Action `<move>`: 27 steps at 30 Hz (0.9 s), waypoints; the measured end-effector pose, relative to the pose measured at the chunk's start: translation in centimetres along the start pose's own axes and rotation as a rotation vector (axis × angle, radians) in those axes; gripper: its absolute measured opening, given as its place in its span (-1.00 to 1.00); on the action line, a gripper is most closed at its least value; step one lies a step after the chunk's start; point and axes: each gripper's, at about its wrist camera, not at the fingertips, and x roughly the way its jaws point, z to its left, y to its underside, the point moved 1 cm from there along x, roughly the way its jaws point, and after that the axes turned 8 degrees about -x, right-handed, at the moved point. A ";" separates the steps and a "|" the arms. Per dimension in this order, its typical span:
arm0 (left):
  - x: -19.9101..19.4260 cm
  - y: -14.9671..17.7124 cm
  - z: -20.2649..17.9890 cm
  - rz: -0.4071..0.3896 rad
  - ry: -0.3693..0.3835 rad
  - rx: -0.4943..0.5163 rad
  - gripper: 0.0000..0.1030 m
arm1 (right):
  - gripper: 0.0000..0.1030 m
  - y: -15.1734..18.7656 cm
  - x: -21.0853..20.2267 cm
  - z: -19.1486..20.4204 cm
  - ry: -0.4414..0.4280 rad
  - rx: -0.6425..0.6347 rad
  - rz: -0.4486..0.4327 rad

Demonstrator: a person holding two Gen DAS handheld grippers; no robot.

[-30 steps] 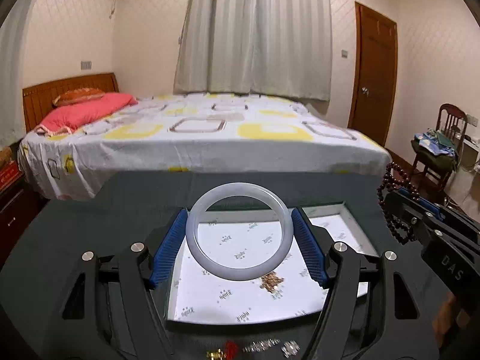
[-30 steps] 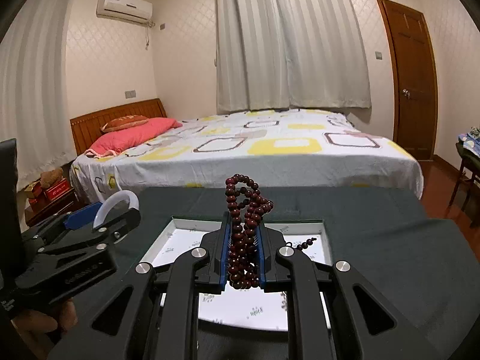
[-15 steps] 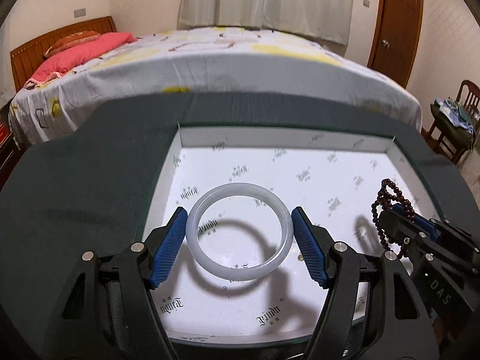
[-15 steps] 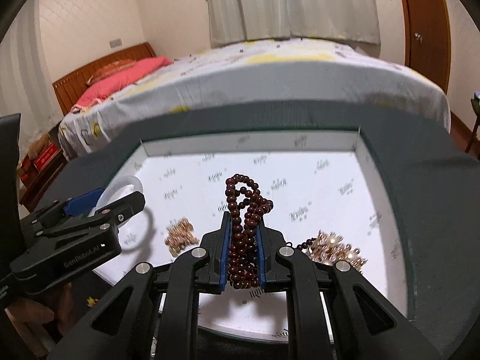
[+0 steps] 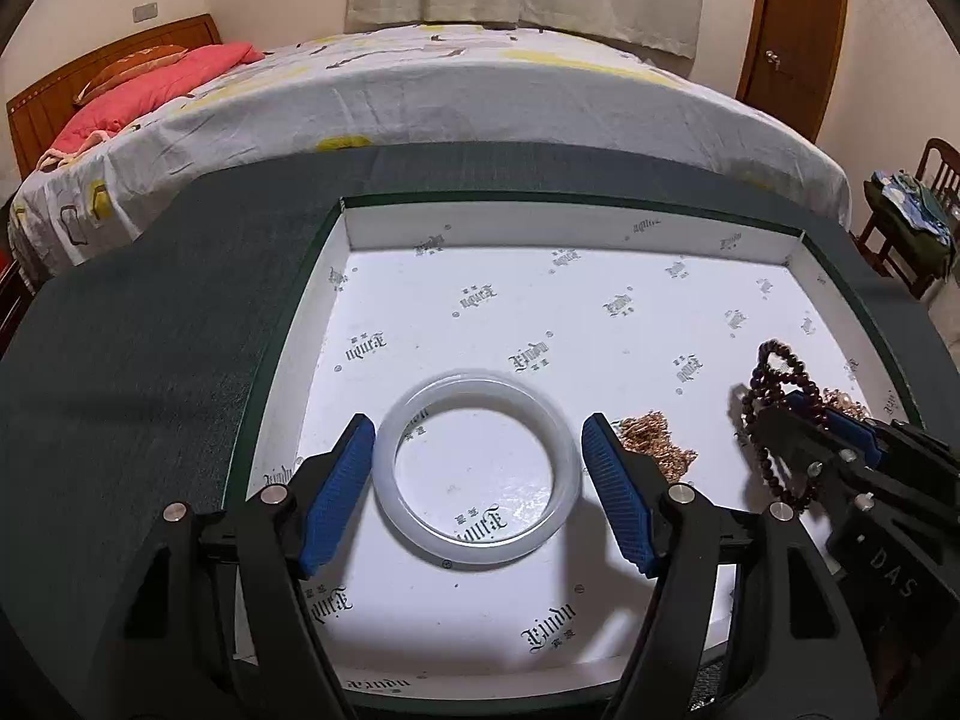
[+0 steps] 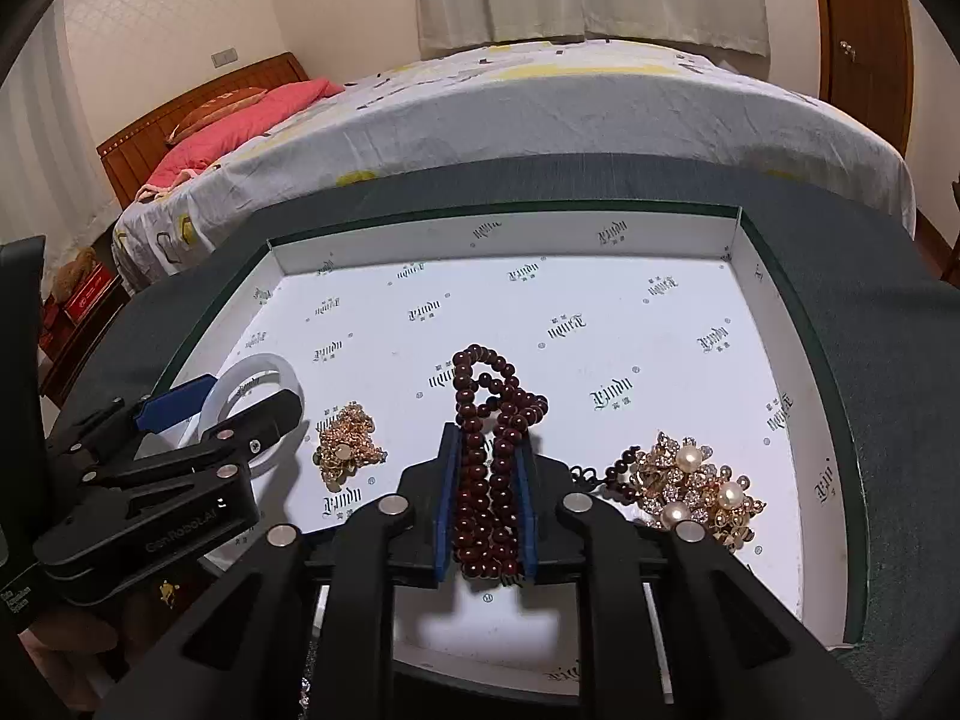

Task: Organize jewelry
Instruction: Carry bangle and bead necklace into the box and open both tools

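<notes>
A patterned bed [image 5: 480, 90] fills the background. In front of it a dark cloth [image 5: 150, 360] carries the white-lined tray [image 5: 540, 228] you are sorting into.

On the left, your left gripper [image 5: 477, 420] is clamped across the white bangle [image 5: 480, 552], low over the tray floor. That looks like a set-down in clear space beside the small gold cluster [image 6: 348, 450]. Its body reads "GenRoboAI".

To the right, your right gripper [image 6: 487, 438] has just been opening. The dark red bead strand [image 6: 486, 480] stands between the pads, filling the gap and touching both. It sits between the cluster and the pearl-and-gold pile [image 6: 690, 486], probably so each piece keeps its own spot. This gripper is marked "DAS".

The lining repeats a blackletter word, roughly "Xindu"; I can't be sure.
</notes>
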 end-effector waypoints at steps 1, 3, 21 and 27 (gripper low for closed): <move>0.0 -0.1 0.0 -0.002 0.004 0.000 0.36 | -0.24 0.0 -0.1 0.0 0.004 0.002 -0.005; -0.1 0.0 -0.1 -0.007 0.002 0.007 0.36 | -0.18 0.1 -0.2 -0.1 0.004 0.002 -0.011; -3.3 0.1 -0.8 -0.086 0.028 0.029 0.56 | 0.07 -0.1 -3.4 -0.3 0.012 0.012 -0.090; -5.8 1.2 -0.5 -0.133 0.025 0.022 0.56 | 0.07 1.3 -5.6 -0.5 0.036 0.025 -0.114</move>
